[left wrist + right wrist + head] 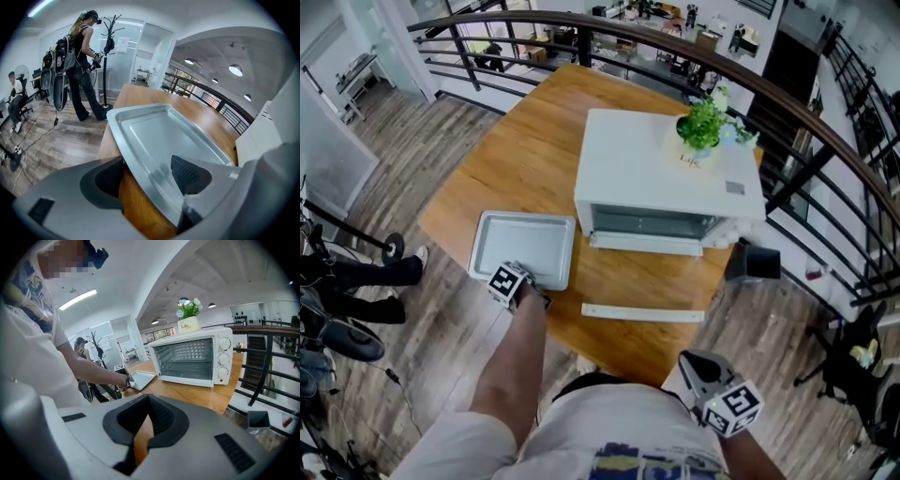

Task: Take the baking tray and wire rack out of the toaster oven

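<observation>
The grey baking tray (520,246) lies flat on the wooden table (525,159), left of the white toaster oven (666,178), whose door hangs open. My left gripper (534,289) is at the tray's near right corner. In the left gripper view the tray (164,136) has its rim between the jaws of the left gripper (147,176), which stand open with gaps at both pads. My right gripper (694,364) hovers low by my body, off the table's near edge, shut and empty (147,420). The oven (192,357) shows its open cavity; I cannot make out the wire rack.
A potted plant (703,122) stands on the oven's top. A pale narrow strip (642,313) lies on the table in front of the oven. A black bin (752,262) sits beside the table's right edge. A curved railing (787,103) runs behind. Another person (79,56) stands on the floor to the left.
</observation>
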